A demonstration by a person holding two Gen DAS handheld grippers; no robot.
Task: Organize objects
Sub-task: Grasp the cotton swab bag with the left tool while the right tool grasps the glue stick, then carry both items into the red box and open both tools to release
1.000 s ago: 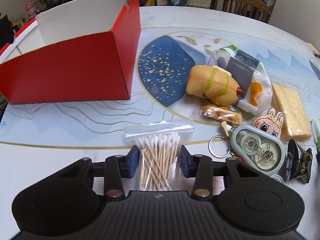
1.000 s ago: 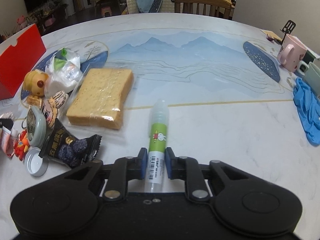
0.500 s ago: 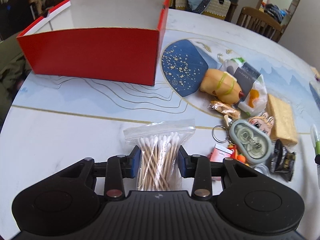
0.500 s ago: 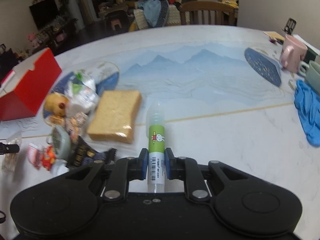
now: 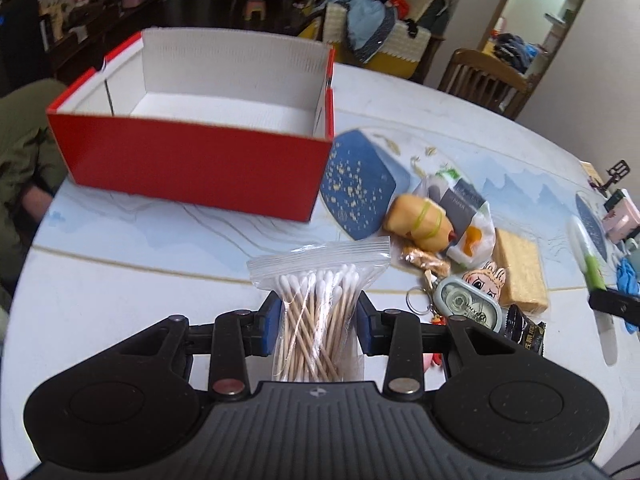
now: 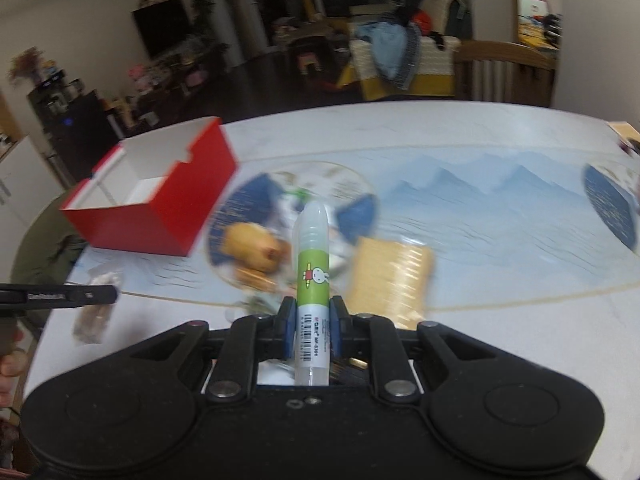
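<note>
1. The left gripper (image 5: 316,326) pinches a clear zip bag of cotton swabs (image 5: 318,308) between its blue pads; the bag is lifted off the table (image 5: 120,280) with its zip edge pointing away from the camera.
2. The right gripper (image 6: 313,330) is clamped on a glue stick (image 6: 313,280) with a green label, which points forward and stands clear of the table; its clear cap is at the far end.
3. A red box (image 5: 192,160) with a white inside sits open on the far left part of the table, beyond the swab bag. No contents show in the part of its inside that is visible.
4. To the right of the box lies a cluster of small things: a yellow toy (image 5: 420,222), a plastic bag (image 5: 464,216), a pale sponge (image 5: 520,276), a correction tape dispenser (image 5: 468,308) on a key ring, and a dark snack packet (image 5: 524,330).
5. In the right wrist view the table scene is blurred; the left gripper shows as a dark bar at the left edge.
6. A wooden chair (image 5: 484,80) stands behind the table.
</note>
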